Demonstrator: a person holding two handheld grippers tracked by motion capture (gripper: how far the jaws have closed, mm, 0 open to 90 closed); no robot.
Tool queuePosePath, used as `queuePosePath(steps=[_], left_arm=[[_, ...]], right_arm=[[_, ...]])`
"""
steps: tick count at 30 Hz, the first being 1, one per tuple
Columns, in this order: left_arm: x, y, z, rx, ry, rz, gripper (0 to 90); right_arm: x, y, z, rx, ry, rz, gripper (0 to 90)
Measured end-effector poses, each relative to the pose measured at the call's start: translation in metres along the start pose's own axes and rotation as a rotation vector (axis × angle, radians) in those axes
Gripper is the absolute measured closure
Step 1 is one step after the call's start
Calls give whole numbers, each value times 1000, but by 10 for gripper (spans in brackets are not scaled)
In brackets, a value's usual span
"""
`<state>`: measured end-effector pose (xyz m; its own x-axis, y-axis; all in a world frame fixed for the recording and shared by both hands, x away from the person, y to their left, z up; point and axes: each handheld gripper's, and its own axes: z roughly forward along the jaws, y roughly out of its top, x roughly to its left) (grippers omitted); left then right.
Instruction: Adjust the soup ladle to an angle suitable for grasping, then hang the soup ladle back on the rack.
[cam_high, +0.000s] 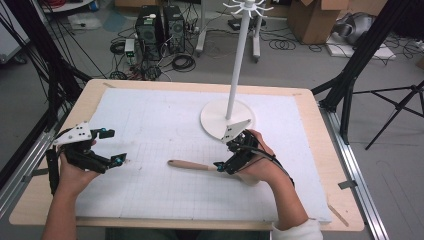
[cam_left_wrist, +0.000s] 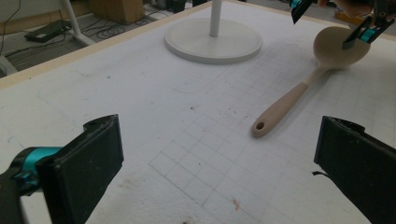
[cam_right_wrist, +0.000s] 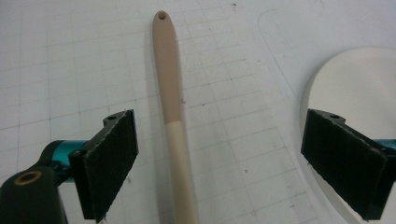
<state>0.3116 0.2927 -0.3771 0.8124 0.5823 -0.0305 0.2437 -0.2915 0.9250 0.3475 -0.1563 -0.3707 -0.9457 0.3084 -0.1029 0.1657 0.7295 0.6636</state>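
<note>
right gripper (cam_high: 226, 161) is over the wooden spoon (cam_high: 192, 165) now, jaws wide and straddling the shaft, pads clear of it on both sides — nothing held. in the right gripper view the handle (cam_right_wrist: 167, 65) runs straight up between the jaws, darker tan at the holed end, paler toward the bowl. the spoon lies flat on the white mat (cam_high: 150, 200) on the table (cam_high: 40, 200), its handle pointing toward my left side, and its bowl (cam_left_wrist: 337, 46) is seen from the left gripper view just beside the round base of the white stand (cam_high: 227, 120).

left gripper (cam_high: 111, 147) hangs well apart over the mat, jaws wide too, empty.

my read on the spoon: light, stiff, won't flex or crush, so a firm pinch is safe. the finish looks smooth and the shaft is round, so i'd expect it to roll or twist in flat pads. i'd grab across the shaft near the colour change, close to the balance point, rather than out at the thin holed tip, where the bowl would likely swing it down.
</note>
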Motion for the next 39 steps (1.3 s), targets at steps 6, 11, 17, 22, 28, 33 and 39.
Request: queuePosePath(steps=[6,11,17,22,28,33,39], left_arm=[[1,0,0,-2,1,-3,17],[0,1,1,4,-2,2,17],[-1,1,2,8,-5,3,16],[-3,1,5,15,-3,6,17],[-4,2,6,19,-8,12,17],[-4,2,6,22,-7,16,17],[-4,2,5,22,-1,16,16]], right_arm=[[1,2,3,10,3,-12,100],[2,3,6,23,15,-15,101],[4,6,16,39,18,-16,138],[5,9,30,96,35,-27,155],[9,11,41,142,62,-33,166],[11,11,51,196,76,-42,205],[12,12,58,234,98,-46,286]])
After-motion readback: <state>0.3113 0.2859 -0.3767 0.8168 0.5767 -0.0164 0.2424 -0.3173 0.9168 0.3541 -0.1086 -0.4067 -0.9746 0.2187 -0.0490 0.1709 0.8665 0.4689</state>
